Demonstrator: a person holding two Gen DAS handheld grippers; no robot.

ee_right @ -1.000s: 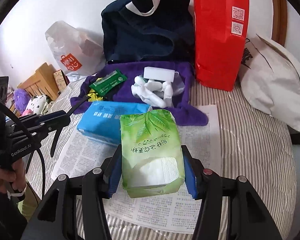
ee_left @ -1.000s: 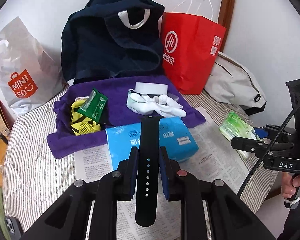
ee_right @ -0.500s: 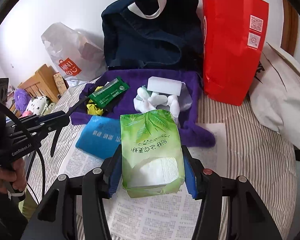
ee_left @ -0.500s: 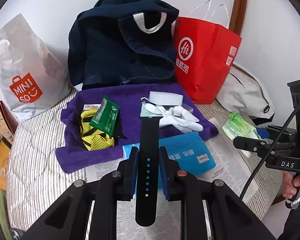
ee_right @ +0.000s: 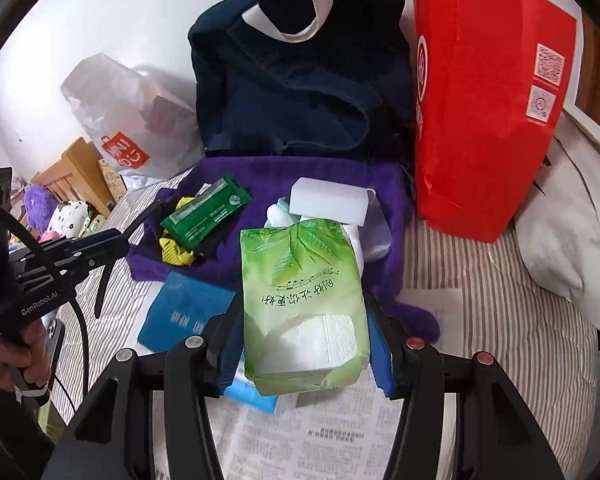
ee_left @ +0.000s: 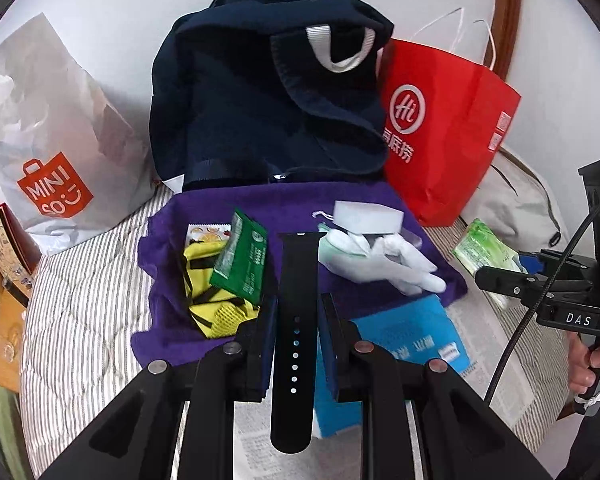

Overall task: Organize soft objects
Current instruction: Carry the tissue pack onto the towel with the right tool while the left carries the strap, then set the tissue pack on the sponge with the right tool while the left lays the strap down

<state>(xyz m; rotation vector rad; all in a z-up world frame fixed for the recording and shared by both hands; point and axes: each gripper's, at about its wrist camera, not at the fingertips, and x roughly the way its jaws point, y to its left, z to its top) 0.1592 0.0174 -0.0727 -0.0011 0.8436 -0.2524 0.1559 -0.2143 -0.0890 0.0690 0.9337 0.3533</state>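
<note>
Left hand-held gripper (ee_left: 296,344): nearly closed, clamped on black strap (ee_left: 294,320) above purple towel (ee_left: 300,200). Right hand-held gripper (ee_right: 306,348): half open, clamped on green tissue pack (ee_right: 300,300) over bed (ee_right: 500,300).

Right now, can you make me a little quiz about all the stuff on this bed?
1. True or false: the left gripper is shut on a black watch strap.
2. What does the right gripper hold? A) white gloves B) green tissue pack C) red paper bag
3. Fill in: the white gloves lie on the ____ towel.

Key:
1. True
2. B. The gloves lie on the towel, and the red paper bag stands behind it.
3. purple
</note>
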